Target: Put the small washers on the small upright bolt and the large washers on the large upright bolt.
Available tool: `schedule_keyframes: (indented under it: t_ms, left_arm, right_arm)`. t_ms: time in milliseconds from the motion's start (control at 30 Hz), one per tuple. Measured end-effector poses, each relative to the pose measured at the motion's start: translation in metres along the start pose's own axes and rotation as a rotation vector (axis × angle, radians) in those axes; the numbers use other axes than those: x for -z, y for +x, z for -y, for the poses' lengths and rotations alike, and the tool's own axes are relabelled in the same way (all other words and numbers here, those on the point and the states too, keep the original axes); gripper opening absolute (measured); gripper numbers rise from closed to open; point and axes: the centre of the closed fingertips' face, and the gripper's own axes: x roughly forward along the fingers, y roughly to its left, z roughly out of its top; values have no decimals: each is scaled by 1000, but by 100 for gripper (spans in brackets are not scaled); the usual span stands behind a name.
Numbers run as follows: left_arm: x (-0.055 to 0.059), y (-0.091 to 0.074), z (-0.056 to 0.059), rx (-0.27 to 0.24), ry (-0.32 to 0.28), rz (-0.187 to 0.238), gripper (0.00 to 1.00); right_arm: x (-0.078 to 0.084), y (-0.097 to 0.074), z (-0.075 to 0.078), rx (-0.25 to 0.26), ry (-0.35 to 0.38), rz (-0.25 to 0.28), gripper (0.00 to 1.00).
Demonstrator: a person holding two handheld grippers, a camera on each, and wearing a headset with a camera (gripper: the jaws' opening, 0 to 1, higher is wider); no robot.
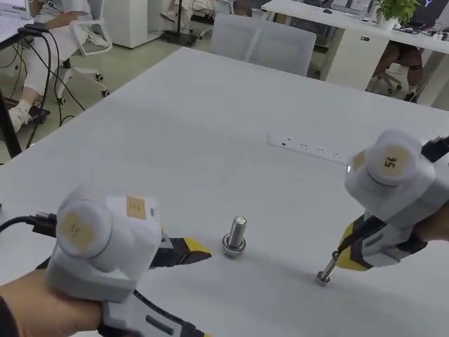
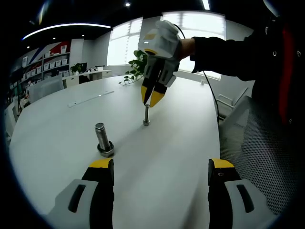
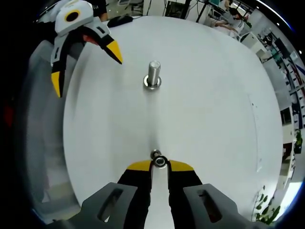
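Note:
The large bolt (image 1: 236, 230) stands upright at mid-table with a large washer (image 1: 233, 246) around its base. To its right stands the thin small bolt (image 1: 325, 272). My right gripper (image 3: 160, 165) is shut on a small washer (image 3: 159, 161), held right at the top of the small bolt (image 2: 146, 114). My left gripper (image 2: 161, 167) hangs open and empty, just left of the large bolt (image 2: 101, 137). The right gripper view also shows the large bolt (image 3: 153, 75) and my left gripper (image 3: 86, 67) beyond it.
A white power strip (image 1: 309, 149) lies on the white table (image 1: 175, 140) behind the bolts. A grey chair (image 1: 263, 43) stands at the far edge, with desks and seated people beyond. A person's sleeve (image 2: 248, 47) reaches in from the right.

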Motion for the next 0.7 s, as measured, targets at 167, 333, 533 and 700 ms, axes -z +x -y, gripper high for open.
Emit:
schedule_keyframes:
  t_ms: [167, 333, 533, 700]
  left_arm:
    - [1, 0, -1, -1, -3, -2, 81]
    - [2, 0, -1, 1, -5, -5, 81]
    - [3, 1, -1, 1, -6, -7, 81]
    - [3, 0, -1, -2, -9, -8, 81]
  right_arm:
    - [1, 4, 1, -6, 2, -3, 13]
    - [2, 10, 1, -15, 3, -8, 13]
    - [2, 19, 1, -25, 7, -13, 13]
    - [4, 27, -1, -41, 13, -19, 13]
